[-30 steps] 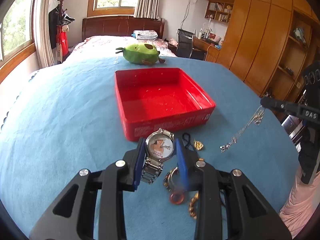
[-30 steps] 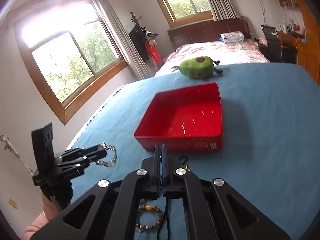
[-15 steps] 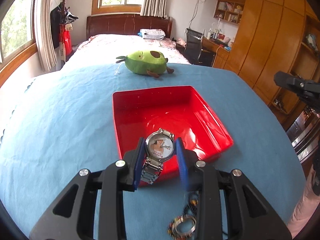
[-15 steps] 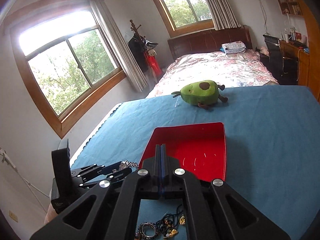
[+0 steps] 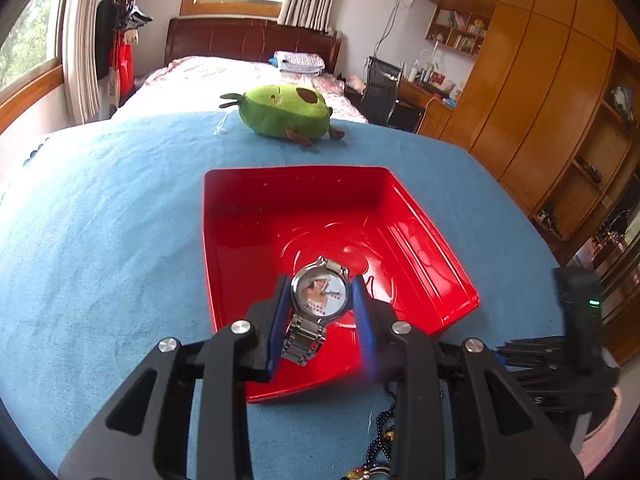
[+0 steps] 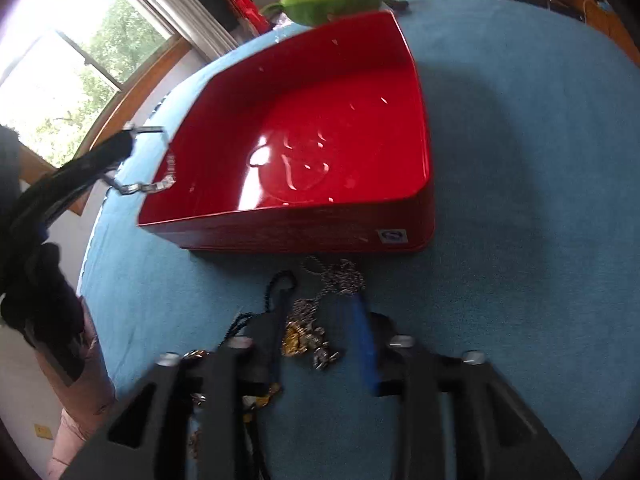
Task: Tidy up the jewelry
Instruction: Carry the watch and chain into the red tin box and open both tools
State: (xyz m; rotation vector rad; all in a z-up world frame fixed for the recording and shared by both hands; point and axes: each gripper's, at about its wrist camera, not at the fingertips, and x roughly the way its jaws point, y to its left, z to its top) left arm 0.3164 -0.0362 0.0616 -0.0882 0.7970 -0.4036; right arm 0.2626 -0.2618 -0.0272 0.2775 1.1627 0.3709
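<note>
— Where is the silver metal-band wristwatch (image 5: pixel 318 300)?

— Pinched in the left tongs (image 5: pixel 319 312), above the glossy red plastic tray (image 5: pixel 224 240) on the blue-covered desk (image 5: pixel 100 220).

— And the right tongs (image 6: pixel 324 340)?

— Opening, pads clear, over the tangled heap of chains and gold charms (image 6: pixel 308 332) just before the tray.

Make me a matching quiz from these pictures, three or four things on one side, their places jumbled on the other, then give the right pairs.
Things:
1. silver wristwatch
2. green avocado plush toy
3. tangled silver and gold chains
4. red plastic tray

Places:
A. beyond the tray's far side
B. between the left gripper's pads
C. between the right gripper's opening jaws
D. on the blue cloth, mid-table

Pairs: 1-B, 2-A, 3-C, 4-D
</note>
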